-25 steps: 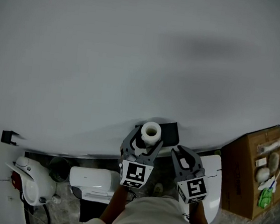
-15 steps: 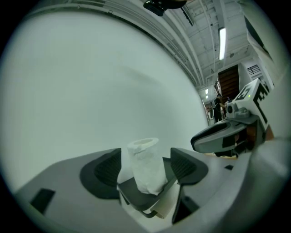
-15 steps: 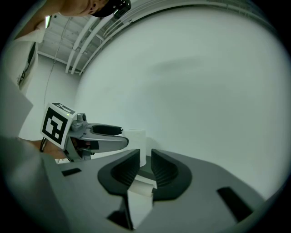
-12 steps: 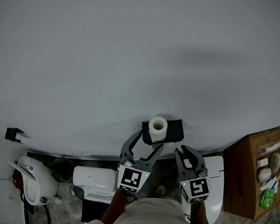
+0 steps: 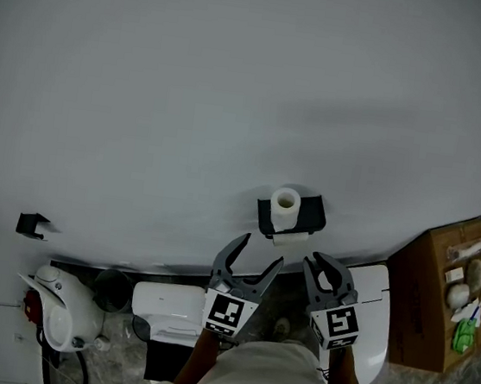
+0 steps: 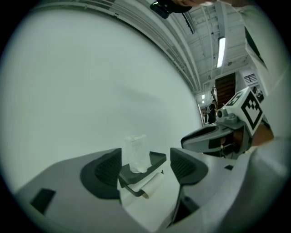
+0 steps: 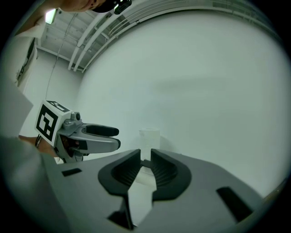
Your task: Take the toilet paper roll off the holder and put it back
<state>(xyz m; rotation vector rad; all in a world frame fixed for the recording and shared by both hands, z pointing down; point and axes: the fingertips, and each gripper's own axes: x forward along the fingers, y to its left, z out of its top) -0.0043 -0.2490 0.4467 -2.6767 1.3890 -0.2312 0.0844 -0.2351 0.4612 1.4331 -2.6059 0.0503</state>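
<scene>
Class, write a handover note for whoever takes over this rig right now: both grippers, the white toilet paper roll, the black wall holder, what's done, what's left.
Left gripper: open, empty, just short of the black wall holder.
Right gripper: jaws nearly together, empty, beside the left.
White toilet paper roll: upright on the holder's top shelf, touched by neither gripper; a paper sheet hangs below.
Done: a second ago the left gripper held the roll; it is back on the holder.
Left: withdraw both grippers.
</scene>
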